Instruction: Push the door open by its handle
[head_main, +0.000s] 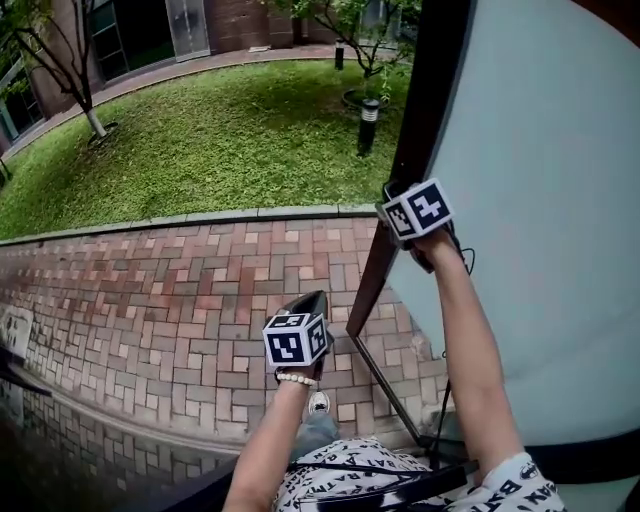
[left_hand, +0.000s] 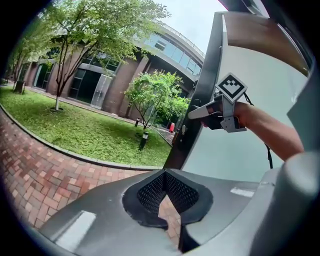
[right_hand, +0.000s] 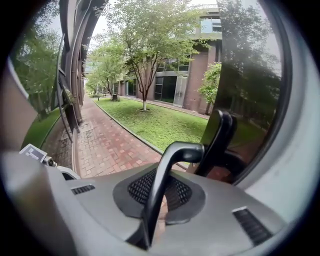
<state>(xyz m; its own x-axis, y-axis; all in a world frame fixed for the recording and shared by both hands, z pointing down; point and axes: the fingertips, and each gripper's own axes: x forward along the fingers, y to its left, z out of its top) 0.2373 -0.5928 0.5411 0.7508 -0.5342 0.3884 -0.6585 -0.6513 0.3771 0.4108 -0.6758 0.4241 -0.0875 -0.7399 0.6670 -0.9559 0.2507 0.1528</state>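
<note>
Far left: lawn (head_main: 200, 140) and brick paving (head_main: 150, 290) outside the threshold.
Centre left: left gripper (head_main: 308, 302), clenched on nothing, held free above the paving, well apart from the door.
Right of centre: right gripper (head_main: 392, 200), clamped tight round the black lever door handle (right_hand: 172, 160), at the door's dark frame edge.
Right: glass door (head_main: 540, 200), standing ajar toward the paving.
Step in hand, as judged: pushing the door outward by the handle.
Next move: steady outward pressure, firm grip, arm following the door's arc.
</note>
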